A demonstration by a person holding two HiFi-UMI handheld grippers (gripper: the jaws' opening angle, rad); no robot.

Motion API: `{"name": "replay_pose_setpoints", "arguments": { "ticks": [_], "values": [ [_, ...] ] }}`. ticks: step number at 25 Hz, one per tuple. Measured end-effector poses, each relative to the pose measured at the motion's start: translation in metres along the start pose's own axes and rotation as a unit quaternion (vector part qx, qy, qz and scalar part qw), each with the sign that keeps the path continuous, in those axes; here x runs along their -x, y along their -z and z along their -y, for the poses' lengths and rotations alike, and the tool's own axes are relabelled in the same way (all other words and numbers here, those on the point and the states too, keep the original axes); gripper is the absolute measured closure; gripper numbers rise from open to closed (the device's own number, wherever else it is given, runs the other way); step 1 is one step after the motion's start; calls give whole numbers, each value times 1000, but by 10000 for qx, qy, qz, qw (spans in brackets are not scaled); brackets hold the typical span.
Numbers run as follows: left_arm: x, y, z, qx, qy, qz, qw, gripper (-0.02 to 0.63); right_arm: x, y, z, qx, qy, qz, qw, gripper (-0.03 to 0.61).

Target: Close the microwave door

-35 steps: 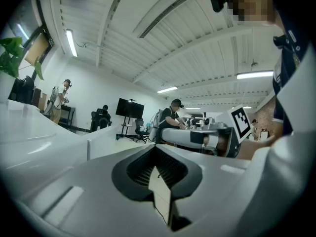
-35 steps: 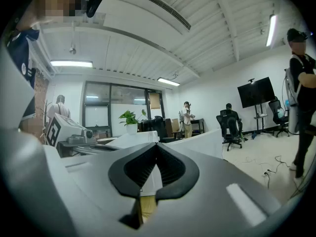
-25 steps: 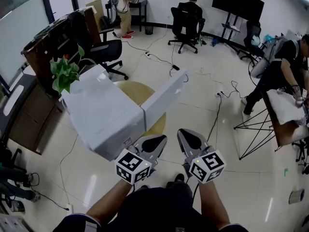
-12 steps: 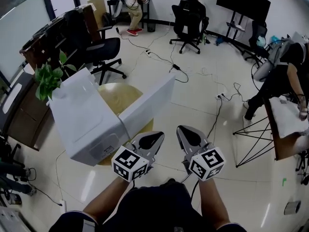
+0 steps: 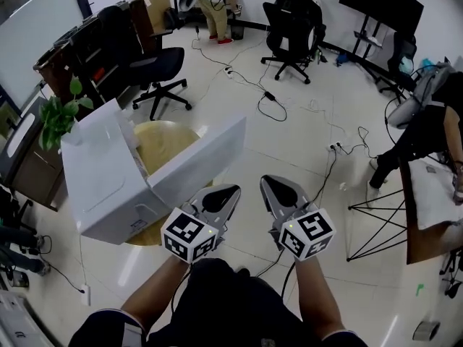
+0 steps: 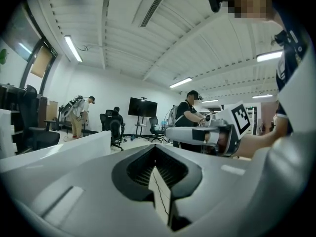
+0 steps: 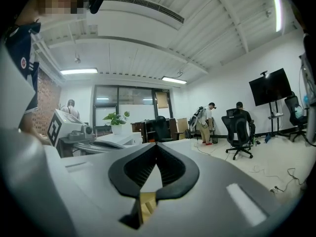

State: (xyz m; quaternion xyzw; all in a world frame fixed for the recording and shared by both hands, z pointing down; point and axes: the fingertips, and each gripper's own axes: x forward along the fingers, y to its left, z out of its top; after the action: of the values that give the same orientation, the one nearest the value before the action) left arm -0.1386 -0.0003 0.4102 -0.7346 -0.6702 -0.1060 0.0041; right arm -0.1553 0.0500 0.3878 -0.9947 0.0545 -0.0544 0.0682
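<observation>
- Microwave: white, on the round table at your front left, a plant beside it.
- Door: open, swung out toward you. Its near end lies just beside your left gripper; whether they touch cannot be told.
- Left gripper: jaws together, nothing between them.
- Right gripper: jaws together, empty, beside your left, apart from the door.

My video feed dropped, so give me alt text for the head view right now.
A white microwave sits on a round wooden table with its door swung wide open. The left tool and right tool, both shut and empty, are held side by side near the door.
</observation>
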Motion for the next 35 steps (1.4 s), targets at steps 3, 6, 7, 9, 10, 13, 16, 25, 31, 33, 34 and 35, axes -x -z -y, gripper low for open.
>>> {"name": "replay_pose_setpoints", "arguments": {
  "ticks": [3,6,7,9,10,13,16,25,31,33,34,35],
  "values": [
    [-16,0,-1,25,-33,-49,10000,601,-2,-5,18,30,-29,14,10000,577],
    [-35,-4,-8,47,-56,-38,10000,601,-9,-9,34,118,-78,25,9999,577],
    [-41,-5,-11,54,-71,-20,10000,601,-13,-9,38,137,-106,19,9998,577],
    [-53,-8,-19,58,-123,14,9999,601,-22,-10,47,150,-173,2,9997,577],
    [-59,-8,-23,50,-159,29,9999,601,-27,-9,52,149,-206,-11,9997,577],
    [-78,-10,-41,55,-273,45,9996,601,-45,-8,69,145,-298,-88,9994,577],
    [-93,-10,-63,86,-389,2,9992,601,-67,-9,85,154,-407,-149,9989,577],
    [-115,-12,-109,176,-674,59,9976,601,-129,-7,105,256,-830,-422,9953,577],
    [-116,-12,-120,347,-793,132,9962,601,-155,1,101,412,-1229,-668,9893,577],
    [-115,-12,-124,395,-912,175,9949,601,-163,10,101,484,-1382,-811,9859,577],
    [-115,-11,-126,411,-982,185,9941,601,-167,16,102,507,-1460,-878,9841,577],
    [-116,-11,-127,418,-1050,188,9934,601,-171,21,104,517,-1539,-934,9823,577]
  ]
}}
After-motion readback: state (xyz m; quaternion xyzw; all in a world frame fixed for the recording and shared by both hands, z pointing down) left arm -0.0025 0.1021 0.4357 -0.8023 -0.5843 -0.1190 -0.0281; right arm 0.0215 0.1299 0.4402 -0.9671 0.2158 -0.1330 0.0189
